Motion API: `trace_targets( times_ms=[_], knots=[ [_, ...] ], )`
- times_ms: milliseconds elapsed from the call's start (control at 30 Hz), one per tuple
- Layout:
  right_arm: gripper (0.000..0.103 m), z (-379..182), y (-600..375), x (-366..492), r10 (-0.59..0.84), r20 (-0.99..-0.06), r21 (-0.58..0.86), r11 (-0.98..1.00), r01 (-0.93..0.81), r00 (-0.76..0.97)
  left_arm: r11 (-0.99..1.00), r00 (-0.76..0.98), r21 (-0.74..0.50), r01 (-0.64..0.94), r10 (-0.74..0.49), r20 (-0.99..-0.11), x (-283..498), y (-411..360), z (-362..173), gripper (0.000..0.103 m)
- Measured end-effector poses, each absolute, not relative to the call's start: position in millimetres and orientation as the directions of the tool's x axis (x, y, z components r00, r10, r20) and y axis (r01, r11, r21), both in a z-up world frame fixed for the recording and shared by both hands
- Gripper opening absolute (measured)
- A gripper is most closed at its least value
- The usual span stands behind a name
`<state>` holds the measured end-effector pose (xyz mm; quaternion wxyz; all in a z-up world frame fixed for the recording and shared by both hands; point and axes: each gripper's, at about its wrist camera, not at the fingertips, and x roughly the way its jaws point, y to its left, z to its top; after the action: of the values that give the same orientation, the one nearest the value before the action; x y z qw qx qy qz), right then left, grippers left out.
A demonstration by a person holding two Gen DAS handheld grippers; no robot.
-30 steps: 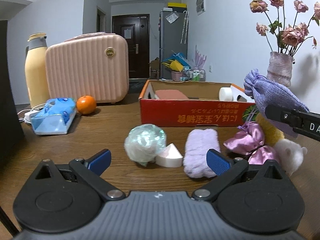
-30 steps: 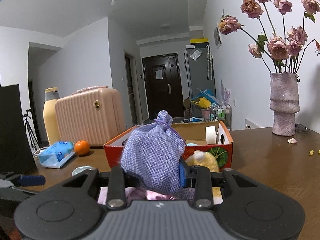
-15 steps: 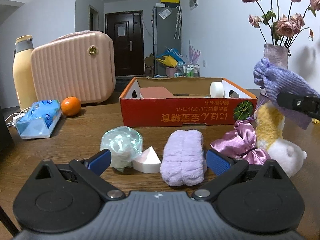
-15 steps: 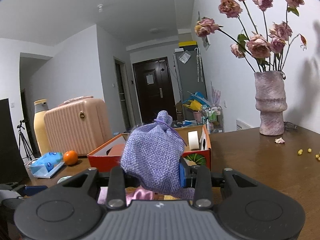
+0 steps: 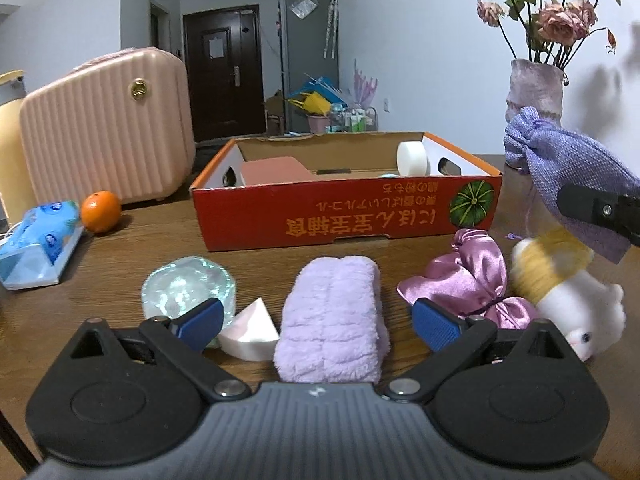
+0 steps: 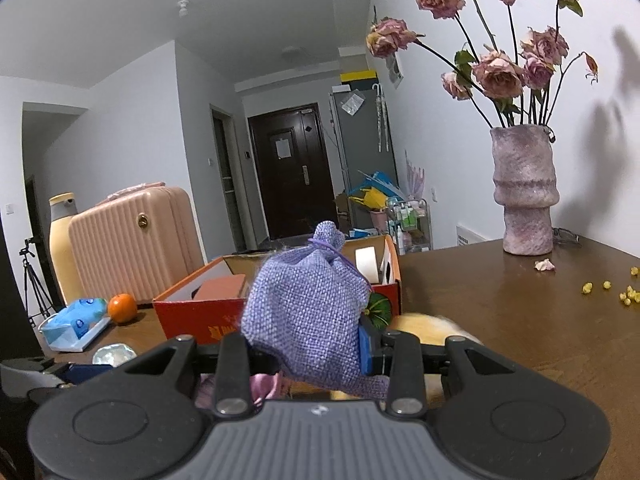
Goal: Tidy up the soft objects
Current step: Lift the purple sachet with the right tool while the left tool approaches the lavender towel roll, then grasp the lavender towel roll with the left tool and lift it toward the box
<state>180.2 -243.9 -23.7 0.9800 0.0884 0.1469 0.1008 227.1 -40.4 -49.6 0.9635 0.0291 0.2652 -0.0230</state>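
My right gripper (image 6: 308, 348) is shut on a lilac burlap pouch (image 6: 308, 304), held up in the air in front of the red cardboard box (image 6: 192, 312); in the left wrist view the pouch (image 5: 572, 176) hangs at the right above a white and yellow plush toy (image 5: 568, 296). My left gripper (image 5: 316, 320) stands open low over the table, with a fluffy lilac cloth roll (image 5: 334, 312) between its blue fingertips (image 5: 200, 322). A white sponge wedge (image 5: 250, 332), a clear crinkly bundle (image 5: 188, 290) and a pink satin pouch (image 5: 468, 280) lie beside the roll.
The red box (image 5: 344, 216) holds a pink block and a white tape roll. A pink suitcase (image 5: 104, 128), an orange (image 5: 100, 211) and a blue tissue pack (image 5: 40, 240) stand at the left. A vase of dried roses (image 6: 524, 188) stands at the back right, with petals and yellow crumbs nearby.
My left gripper has slid right and closer, so the lilac roll now lies between its fingers. The right gripper, still holding the pouch, has swung slightly toward the vase side.
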Motion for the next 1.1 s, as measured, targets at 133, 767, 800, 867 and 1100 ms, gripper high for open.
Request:
trace_targets(
  times_ms=[133,767,800,867,1100],
  knots=[
    [0.034,-27,-244,182,0.215,-0.283,0.200,0.966,-0.162,0.935,0.996,0.851,0.038,0.079,-0.048,-0.523,237,-42,-52,0.094],
    [0.034,-32,-241,187,0.199,-0.306,0.185,0.972,-0.147,0.931,0.994,0.811,-0.001,0.112,-0.092,-0.578,254,-39,-61,0.047],
    [0.034,-33,-240,187,0.197,-0.307,0.184,0.972,-0.146,0.931,0.994,0.813,-0.003,0.110,-0.092,-0.575,253,-38,-61,0.047],
    [0.034,-34,-240,187,0.194,-0.310,0.182,0.973,-0.142,0.931,0.995,0.816,-0.012,0.104,-0.092,-0.570,253,-36,-59,0.046],
    [0.034,-35,-237,189,0.184,-0.317,0.165,0.977,-0.137,0.931,0.996,0.837,-0.026,0.082,-0.083,-0.540,248,-32,-52,0.046]
  ],
)
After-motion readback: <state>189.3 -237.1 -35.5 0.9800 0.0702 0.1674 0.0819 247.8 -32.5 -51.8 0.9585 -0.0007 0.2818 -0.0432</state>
